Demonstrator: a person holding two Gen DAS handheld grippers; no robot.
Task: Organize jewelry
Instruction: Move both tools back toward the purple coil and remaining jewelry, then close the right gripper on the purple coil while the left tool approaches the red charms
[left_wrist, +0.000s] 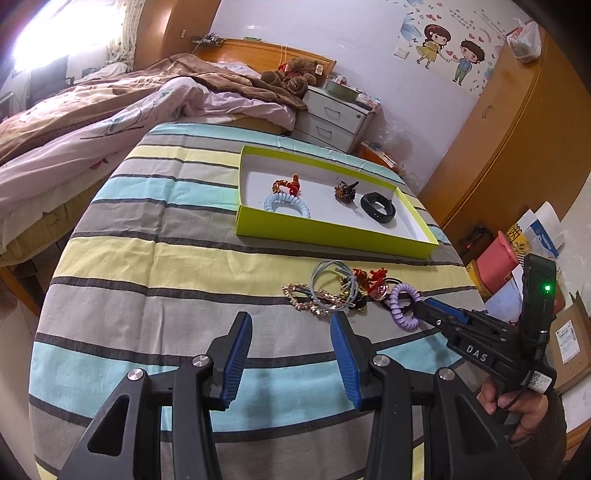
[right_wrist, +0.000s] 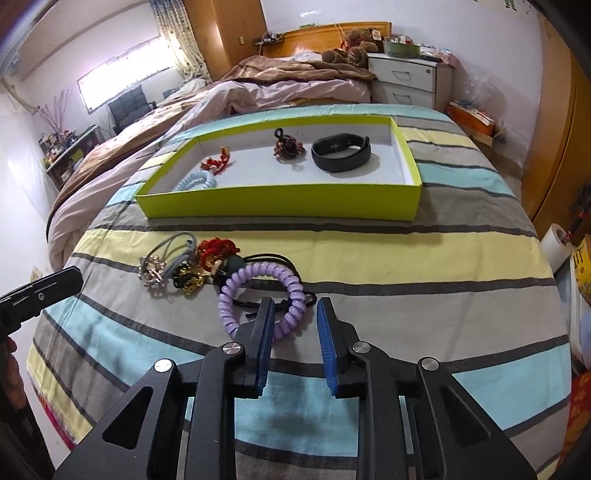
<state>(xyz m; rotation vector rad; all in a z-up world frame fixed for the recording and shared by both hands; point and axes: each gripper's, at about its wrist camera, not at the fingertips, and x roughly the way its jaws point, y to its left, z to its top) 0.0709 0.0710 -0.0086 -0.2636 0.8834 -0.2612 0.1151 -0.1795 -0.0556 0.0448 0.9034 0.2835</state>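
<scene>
A lime-green tray (left_wrist: 325, 227) (right_wrist: 280, 203) on the striped table holds a light-blue spiral hair tie (left_wrist: 286, 205), a red-gold hair tie (left_wrist: 286, 184), a brown hair tie (left_wrist: 343, 190) and a black wristband (left_wrist: 378, 208) (right_wrist: 340, 152). A heap of loose jewelry (left_wrist: 332, 291) (right_wrist: 184, 267) lies in front of it. My right gripper (right_wrist: 293, 314) is open, its jaws straddling the near side of a purple spiral hair tie (right_wrist: 258, 291) (left_wrist: 402, 306). My left gripper (left_wrist: 291, 325) is open and empty, just short of the heap.
The striped cloth (left_wrist: 147, 295) covers the table. A bed with rumpled covers (left_wrist: 110, 110) lies behind, a white nightstand (left_wrist: 332, 114) and a wooden wardrobe (left_wrist: 509, 140) to the right. Boxes and papers (left_wrist: 517, 258) sit beyond the table's right edge.
</scene>
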